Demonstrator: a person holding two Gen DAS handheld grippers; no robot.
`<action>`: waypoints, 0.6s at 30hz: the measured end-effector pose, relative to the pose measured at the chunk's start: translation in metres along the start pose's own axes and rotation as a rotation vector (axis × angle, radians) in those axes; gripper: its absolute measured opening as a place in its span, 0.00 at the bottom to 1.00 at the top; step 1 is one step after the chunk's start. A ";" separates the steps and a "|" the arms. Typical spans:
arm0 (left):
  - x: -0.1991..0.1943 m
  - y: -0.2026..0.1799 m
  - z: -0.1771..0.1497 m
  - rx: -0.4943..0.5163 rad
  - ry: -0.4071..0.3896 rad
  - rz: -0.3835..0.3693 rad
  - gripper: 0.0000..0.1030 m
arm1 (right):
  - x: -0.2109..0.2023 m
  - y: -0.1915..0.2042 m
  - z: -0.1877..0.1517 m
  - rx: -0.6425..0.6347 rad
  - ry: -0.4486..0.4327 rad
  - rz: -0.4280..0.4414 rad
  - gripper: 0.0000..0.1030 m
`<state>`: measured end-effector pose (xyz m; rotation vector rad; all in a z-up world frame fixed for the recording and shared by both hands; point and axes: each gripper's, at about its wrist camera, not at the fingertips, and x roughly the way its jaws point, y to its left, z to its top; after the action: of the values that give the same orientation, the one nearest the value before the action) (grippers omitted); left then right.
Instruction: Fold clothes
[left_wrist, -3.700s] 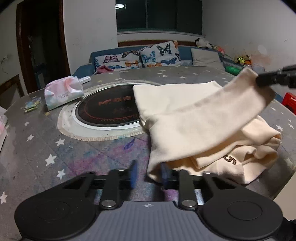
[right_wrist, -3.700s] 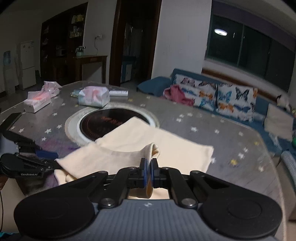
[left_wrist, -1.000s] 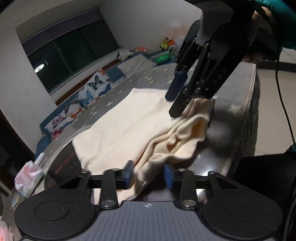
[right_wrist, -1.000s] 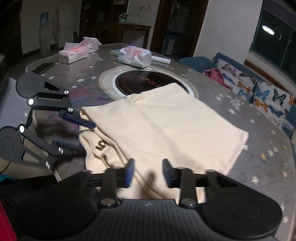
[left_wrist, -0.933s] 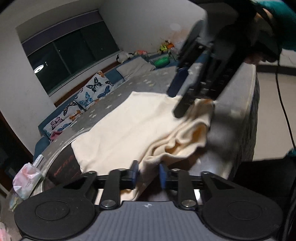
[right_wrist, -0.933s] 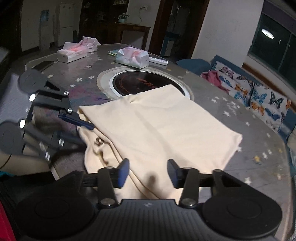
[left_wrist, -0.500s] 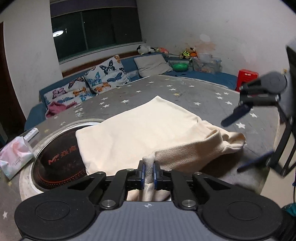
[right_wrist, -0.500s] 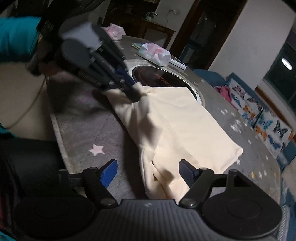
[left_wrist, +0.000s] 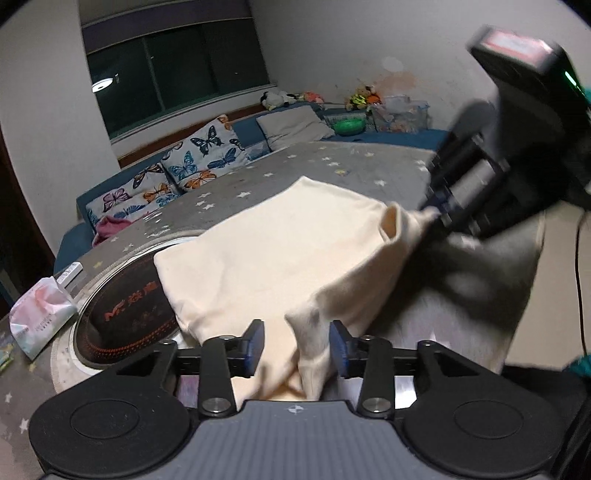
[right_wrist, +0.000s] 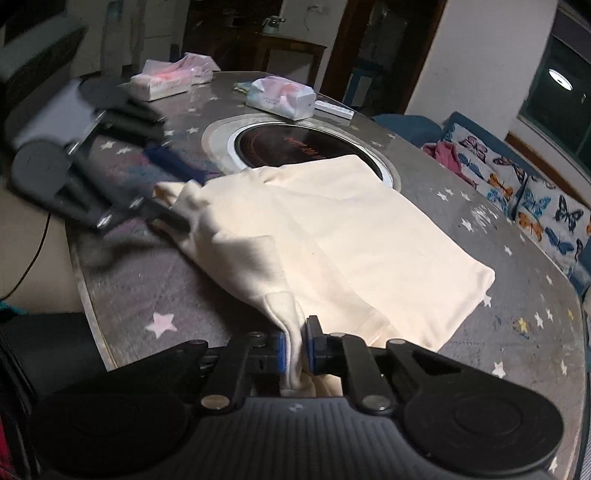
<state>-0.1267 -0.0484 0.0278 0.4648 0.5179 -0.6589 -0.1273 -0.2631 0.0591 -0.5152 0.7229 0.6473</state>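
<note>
We judge the fold as partly done. The cream knitted garment (right_wrist: 332, 229) lies mid-frame on the grey star-patterned table (right_wrist: 155, 280), its far half flat and partly over the round black inset hob (right_wrist: 295, 147); the near edge is bunched and not yet laid over.

The right tongs (right_wrist: 296, 349) are clamped on a raised tab of that edge. The left tongs (left_wrist: 297, 345) are opening, with a fold of cloth between the pads but not pressed.

Remaining: carry the near edge across and flatten it.

Writing: orange characters on the hob, an "M"-like mark legible, the rest unreadable. The tissue pack (left_wrist: 38, 314) print is too small to read.
</note>
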 end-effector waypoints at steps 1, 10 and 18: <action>0.000 -0.002 -0.003 0.013 0.003 0.003 0.41 | 0.000 -0.002 0.001 0.010 -0.001 0.001 0.09; 0.006 -0.004 -0.020 0.100 0.029 0.020 0.32 | -0.005 -0.013 0.008 0.088 -0.019 0.003 0.08; -0.014 0.003 -0.013 0.037 -0.010 0.010 0.09 | -0.022 -0.005 0.006 0.078 -0.066 -0.020 0.07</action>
<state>-0.1384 -0.0324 0.0266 0.4982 0.4943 -0.6622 -0.1340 -0.2705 0.0807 -0.4271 0.6775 0.6125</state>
